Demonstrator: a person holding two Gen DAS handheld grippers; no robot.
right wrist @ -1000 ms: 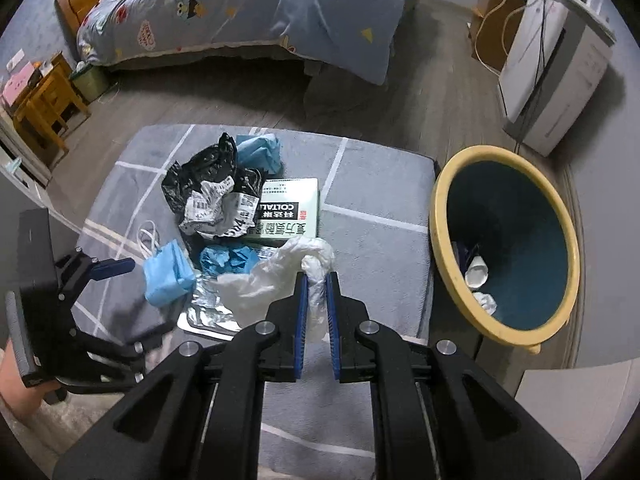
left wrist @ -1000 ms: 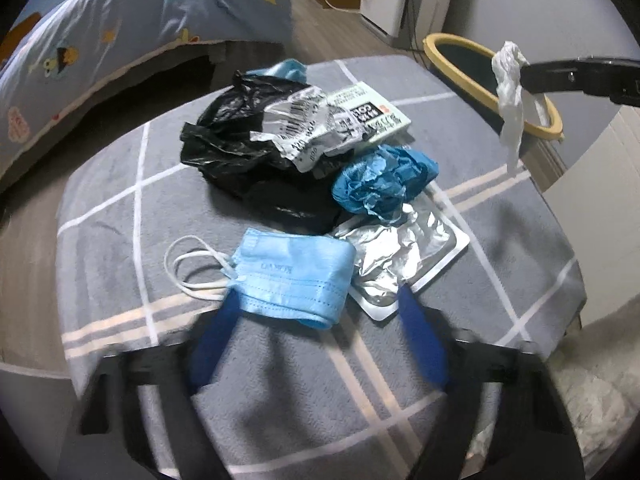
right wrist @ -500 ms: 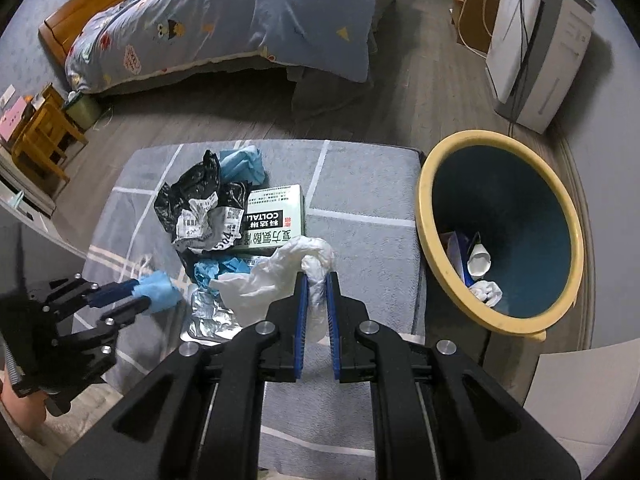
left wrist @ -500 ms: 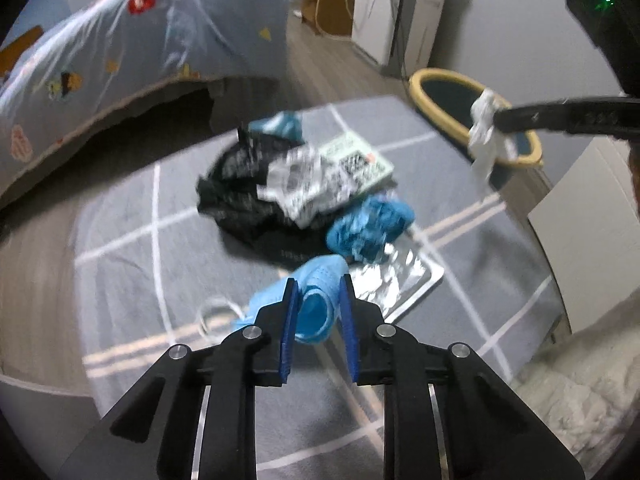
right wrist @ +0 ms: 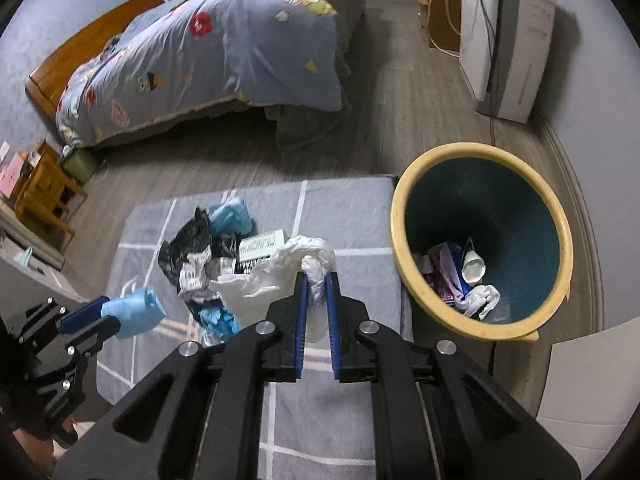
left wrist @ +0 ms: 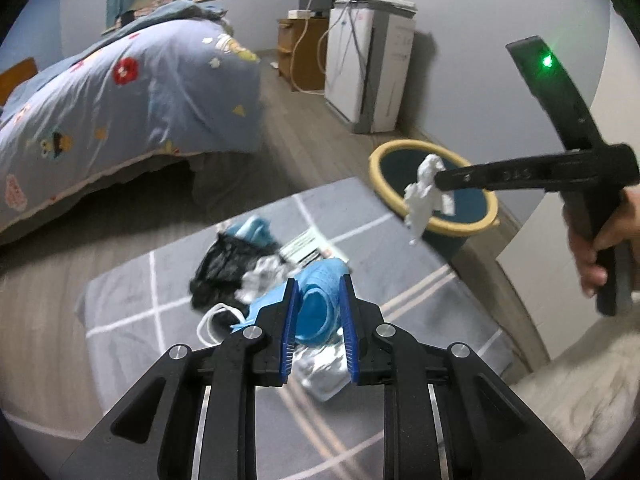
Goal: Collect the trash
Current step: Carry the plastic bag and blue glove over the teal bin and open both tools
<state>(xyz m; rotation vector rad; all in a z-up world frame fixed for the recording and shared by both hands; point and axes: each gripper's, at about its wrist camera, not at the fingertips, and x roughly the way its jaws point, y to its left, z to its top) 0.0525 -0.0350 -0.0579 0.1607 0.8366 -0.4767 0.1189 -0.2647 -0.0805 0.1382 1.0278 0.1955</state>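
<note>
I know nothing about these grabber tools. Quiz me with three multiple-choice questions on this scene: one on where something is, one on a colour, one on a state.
1. Where does the trash bin stand?
A. on the bed
B. on the floor beside the grey mat
C. on the wooden chair

2. What colour is the bin's rim?
A. red
B. yellow
C. white

3. What is the left gripper doing?
A. hanging open and empty
B. clamped on a blue face mask
C. holding the black bag

Answers:
1 B, the bin sits off the mat's edge on the floorboards.
2 B, a yellow ring tops the dark bin.
3 B, the mask bulges between the blue pads; the right gripper clamps a white plastic bag.
</note>
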